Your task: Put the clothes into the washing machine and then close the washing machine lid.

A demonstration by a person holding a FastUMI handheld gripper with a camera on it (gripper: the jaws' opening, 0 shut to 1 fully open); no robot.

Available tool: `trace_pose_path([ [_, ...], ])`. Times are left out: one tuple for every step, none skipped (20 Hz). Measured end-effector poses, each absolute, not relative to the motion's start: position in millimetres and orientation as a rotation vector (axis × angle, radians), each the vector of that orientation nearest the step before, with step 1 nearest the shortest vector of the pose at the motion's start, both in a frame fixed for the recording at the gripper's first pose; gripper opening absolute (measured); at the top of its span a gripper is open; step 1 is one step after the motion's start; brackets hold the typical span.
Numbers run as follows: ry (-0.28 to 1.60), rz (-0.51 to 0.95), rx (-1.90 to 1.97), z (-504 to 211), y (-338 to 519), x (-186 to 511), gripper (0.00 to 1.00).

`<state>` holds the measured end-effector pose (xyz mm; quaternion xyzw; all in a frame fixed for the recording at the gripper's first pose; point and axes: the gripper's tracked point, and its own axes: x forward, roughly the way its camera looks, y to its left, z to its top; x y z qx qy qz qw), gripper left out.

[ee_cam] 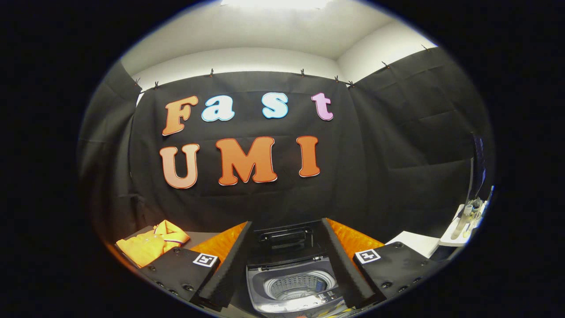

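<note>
A small top-loading washing machine (292,289) stands between and just ahead of my fingers, its lid (286,240) raised upright at the back and its ribbed drum (295,285) showing with nothing in it. An orange garment (152,245) with a collar lies folded on a dark surface to the left, beyond my left finger. My gripper (287,276) is open, its fingers spread wide on either side of the machine, touching nothing.
Black cloth walls close the booth behind and on both sides. To the right lies a white sheet or board (417,243), and further right a white tray (463,223) holding small bottles beneath a dark upright stand.
</note>
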<state>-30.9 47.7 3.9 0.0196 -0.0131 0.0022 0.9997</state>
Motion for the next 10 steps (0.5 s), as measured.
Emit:
trace_pose_path([
  [-0.030, 0.015, 0.051, 5.7, 51.9, -31.4, 0.97],
  [-0.034, 0.023, 0.060, 7.5, 55.1, -32.0, 0.97],
  [-0.033, 0.032, 0.058, 7.0, 59.5, -32.1, 0.97],
  [-0.031, 0.050, 0.044, 5.6, 65.7, -32.4, 0.97],
  [-0.034, 0.065, 0.024, 7.6, 71.5, -33.1, 0.97],
  [-0.042, 0.072, 0.000, 13.2, 76.5, -32.0, 0.97],
  [-0.051, 0.077, -0.022, 18.3, 80.7, -30.5, 0.97],
  [-0.056, 0.084, -0.037, 22.0, 86.1, -27.6, 0.97],
  [-0.068, 0.103, -0.045, 27.5, 94.9, -26.5, 0.97],
  [-0.099, 0.124, -0.045, 39.0, 105.4, -25.7, 0.97],
])
